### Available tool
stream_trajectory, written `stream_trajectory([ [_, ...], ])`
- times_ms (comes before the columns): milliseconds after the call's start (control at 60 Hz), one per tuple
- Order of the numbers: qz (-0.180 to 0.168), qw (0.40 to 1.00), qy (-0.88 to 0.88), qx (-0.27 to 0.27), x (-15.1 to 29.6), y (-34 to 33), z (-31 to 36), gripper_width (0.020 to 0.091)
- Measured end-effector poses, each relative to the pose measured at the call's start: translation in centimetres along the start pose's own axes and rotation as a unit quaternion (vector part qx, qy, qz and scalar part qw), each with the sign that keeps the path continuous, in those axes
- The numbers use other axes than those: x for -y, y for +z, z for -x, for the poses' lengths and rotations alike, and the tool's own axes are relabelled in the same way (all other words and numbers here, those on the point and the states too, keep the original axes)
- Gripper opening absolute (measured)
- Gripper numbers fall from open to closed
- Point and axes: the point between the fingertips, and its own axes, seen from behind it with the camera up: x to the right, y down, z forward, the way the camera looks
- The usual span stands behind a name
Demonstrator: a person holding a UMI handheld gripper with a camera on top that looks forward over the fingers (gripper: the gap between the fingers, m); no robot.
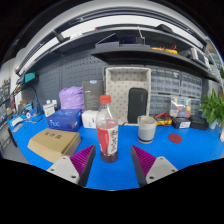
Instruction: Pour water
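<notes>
A clear plastic bottle (107,132) with a red cap and a red-and-white label stands upright on the blue table (170,158). It is between my two fingers, near their tips, with a gap at either side. My gripper (113,157) is open; its purple pads (84,159) flank the bottle's base. A grey-white cup (147,128) stands on the table beyond the right finger, to the right of the bottle.
A cardboard box (54,143) lies left of the fingers. Further back are a blue box (64,120), a purple bag (71,98), a white basket (127,93) against the pegboard wall, a red disc (175,138) and a green plant (213,106) at right.
</notes>
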Motion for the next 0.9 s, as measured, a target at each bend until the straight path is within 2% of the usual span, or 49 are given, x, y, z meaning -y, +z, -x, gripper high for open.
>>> stream_trajectory([
  [350,-0.009,0.999,0.006,-0.036,1.1,8.8,1.8,0.0708],
  [483,-0.026,0.999,-0.002,-0.03,1.4,11.4,2.3,0.0703],
  [567,-0.045,0.998,0.0,-0.038,1.8,12.3,1.8,0.0676],
  [583,-0.047,0.998,0.003,-0.042,1.9,12.3,1.6,0.0636],
  [600,-0.05,0.998,0.006,-0.046,2.0,12.4,1.4,0.0549],
  [750,-0.077,0.996,0.002,-0.035,2.0,12.3,1.2,0.0476],
  [850,-0.076,0.997,-0.003,-0.034,2.2,12.7,1.3,0.0383],
  [883,-0.076,0.997,-0.002,-0.035,2.2,12.7,1.5,0.0386],
  [900,-0.077,0.996,-0.001,-0.035,2.2,12.7,1.4,0.0361],
])
